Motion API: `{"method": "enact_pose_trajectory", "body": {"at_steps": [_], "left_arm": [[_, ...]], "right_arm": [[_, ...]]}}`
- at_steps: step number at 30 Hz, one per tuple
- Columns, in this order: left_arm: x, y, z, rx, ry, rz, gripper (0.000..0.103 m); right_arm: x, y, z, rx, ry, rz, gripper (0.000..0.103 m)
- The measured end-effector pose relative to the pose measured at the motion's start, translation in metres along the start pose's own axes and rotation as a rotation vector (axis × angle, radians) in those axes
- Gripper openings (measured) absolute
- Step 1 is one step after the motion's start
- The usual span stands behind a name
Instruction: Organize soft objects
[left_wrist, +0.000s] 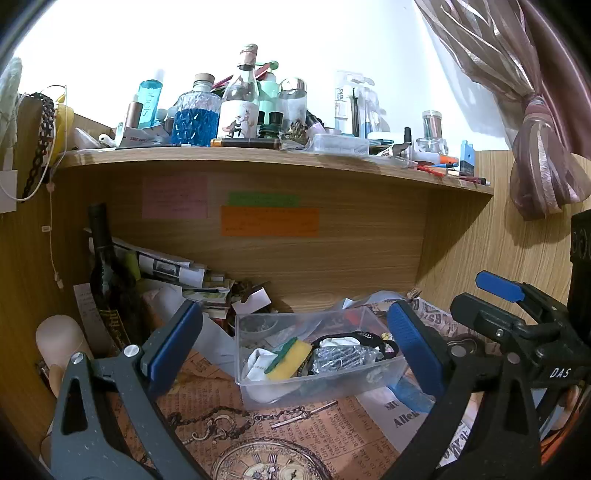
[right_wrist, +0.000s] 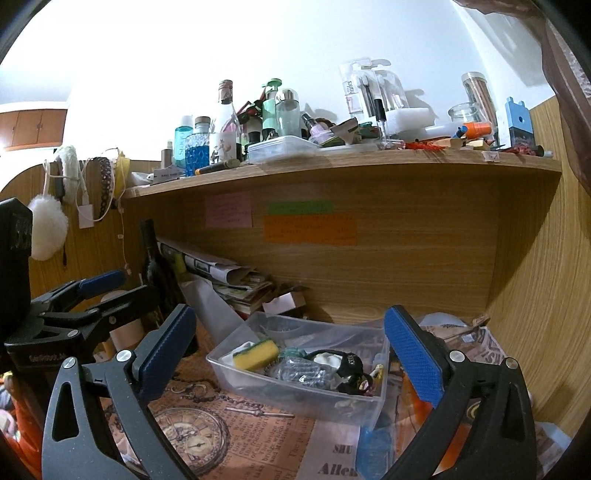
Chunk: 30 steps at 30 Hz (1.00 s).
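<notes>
A clear plastic bin (left_wrist: 258, 391) (right_wrist: 229, 369) stands on the desk under the shelf. In it lie a yellow-green sponge (left_wrist: 290, 360) (right_wrist: 256, 353), a white cloth (left_wrist: 258, 363), a crinkled plastic bag (left_wrist: 338, 360) (right_wrist: 299, 371) and a black-and-white soft item (left_wrist: 354, 338) (right_wrist: 349, 365). My left gripper (left_wrist: 295, 350) is open and empty, its jaws wide on either side of the bin. My right gripper (right_wrist: 291, 354) is open and empty, also in front of the bin. The right gripper shows at the right of the left wrist view (left_wrist: 495, 291); the left gripper shows at the left of the right wrist view (right_wrist: 99, 284).
The desk has newspaper-print paper (left_wrist: 295, 424) (right_wrist: 229, 435). A dark wine bottle (left_wrist: 105, 266) (right_wrist: 153, 258) and stacked papers (left_wrist: 173, 269) stand at the back left. The shelf (left_wrist: 258, 157) (right_wrist: 332, 158) above holds several bottles. A curtain (left_wrist: 535, 110) hangs right. White earmuffs (right_wrist: 48, 225) hang left.
</notes>
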<state>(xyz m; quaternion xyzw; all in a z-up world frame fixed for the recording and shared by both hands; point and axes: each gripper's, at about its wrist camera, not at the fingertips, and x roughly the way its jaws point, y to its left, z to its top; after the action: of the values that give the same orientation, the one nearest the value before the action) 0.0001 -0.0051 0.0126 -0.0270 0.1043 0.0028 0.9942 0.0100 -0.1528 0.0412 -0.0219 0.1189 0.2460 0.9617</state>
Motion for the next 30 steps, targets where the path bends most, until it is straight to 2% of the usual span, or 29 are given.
{"method": "enact_pose_trajectory", "body": {"at_steps": [30], "left_arm": [[-0.0014, -0.0013, -0.0019, -0.005, 0.004, 0.013, 0.102]], "right_arm": [[-0.0015, -0.0003, 0.0002, 0.005, -0.004, 0.0, 0.103]]}}
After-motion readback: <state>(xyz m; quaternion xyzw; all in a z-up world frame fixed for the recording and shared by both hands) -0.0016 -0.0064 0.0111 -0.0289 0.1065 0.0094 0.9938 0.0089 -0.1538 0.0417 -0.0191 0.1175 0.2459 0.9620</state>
